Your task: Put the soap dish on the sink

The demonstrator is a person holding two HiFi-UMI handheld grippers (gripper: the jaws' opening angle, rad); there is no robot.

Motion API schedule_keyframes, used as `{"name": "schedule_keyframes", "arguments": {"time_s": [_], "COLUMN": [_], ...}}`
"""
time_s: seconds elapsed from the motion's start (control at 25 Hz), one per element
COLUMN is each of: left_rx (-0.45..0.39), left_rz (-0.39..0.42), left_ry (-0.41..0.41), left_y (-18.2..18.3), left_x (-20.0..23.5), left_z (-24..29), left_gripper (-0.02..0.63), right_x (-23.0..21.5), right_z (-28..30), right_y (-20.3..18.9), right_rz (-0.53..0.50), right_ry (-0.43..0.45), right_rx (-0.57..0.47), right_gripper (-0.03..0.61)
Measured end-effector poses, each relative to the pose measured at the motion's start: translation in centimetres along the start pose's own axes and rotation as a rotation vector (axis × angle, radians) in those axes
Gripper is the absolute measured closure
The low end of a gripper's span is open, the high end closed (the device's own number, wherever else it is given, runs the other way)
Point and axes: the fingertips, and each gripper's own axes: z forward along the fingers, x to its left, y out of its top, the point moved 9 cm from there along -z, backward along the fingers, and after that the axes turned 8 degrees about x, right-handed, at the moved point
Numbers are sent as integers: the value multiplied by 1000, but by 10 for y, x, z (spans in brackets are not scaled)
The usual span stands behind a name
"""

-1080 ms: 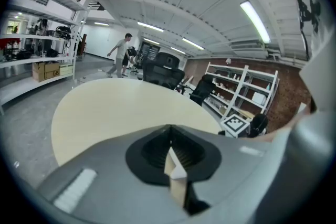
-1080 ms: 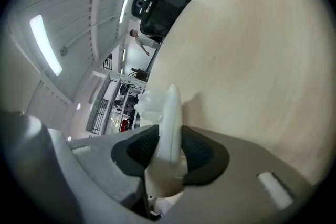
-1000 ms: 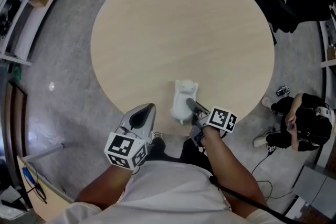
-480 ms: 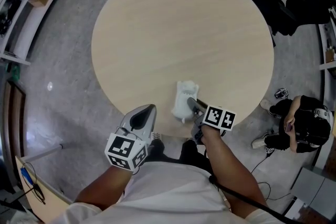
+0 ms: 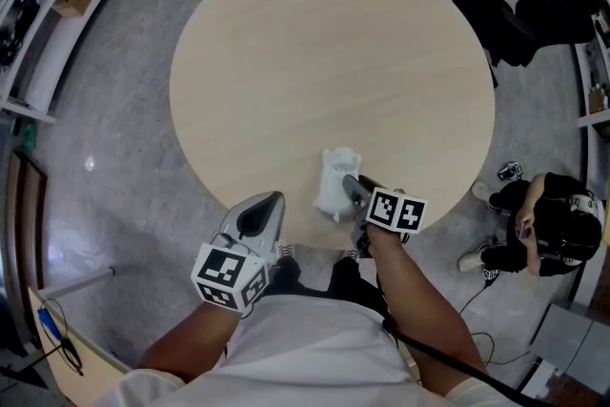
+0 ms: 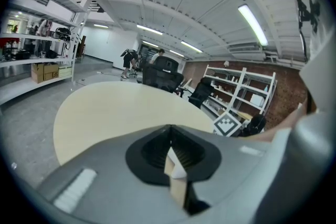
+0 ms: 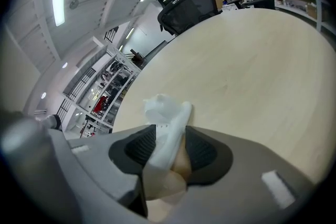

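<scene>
The soap dish [image 5: 334,178] lies at the near edge of the surface [image 5: 324,52], between the right claw's [image 5: 353,189] jaws, which have just been opening wide. The left claw [image 5: 269,201], just off that edge, is closed and empty.

Left gripper [image 5: 270,201] jaws together; right gripper [image 5: 349,183] just opening — soap dish [image 5: 331,193] between (loose).

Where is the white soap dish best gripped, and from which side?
Probably take the soap dish across its narrow width at the near end, coming from the near edge of the table: it lies lengthwise toward the person.
</scene>
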Motion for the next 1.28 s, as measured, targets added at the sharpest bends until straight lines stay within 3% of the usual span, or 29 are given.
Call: {"name": "schedule_keyframes", "arguments": {"time_s": [0.28, 0.56, 0.68, 0.8, 0.96, 1.16, 1.28], "left_rx": [-32, -64, -76, -89, -67, -84, -106], "left_rz": [17, 54, 80, 107, 83, 102, 134], "left_ry": [-8, -55, -86, -138, -224, -217, -205], "left_y": [6, 16, 20, 23, 20, 18, 16], "left_x": [2, 2, 1, -3, -5, -17, -34], "left_z": [-12, -24, -31, -36, -37, -48, -51], "left_gripper": [607, 607, 607, 607, 606, 607, 607], "right_x": [-2, 22, 49, 74, 105, 122, 118], "right_z": [-22, -66, -94, -124, -160, -190, -204], "right_y": [4, 0, -6, -16, -33, -49, -51], "right_rz": [37, -55, -115, -162, -233, -315, -309], "right_ry": [24, 64, 119, 151, 177, 178, 223], "right_rx": [-130, -242, -308, -377, -458, -483, -484], "right_gripper": [400, 411, 571, 575, 575, 575, 575]}}
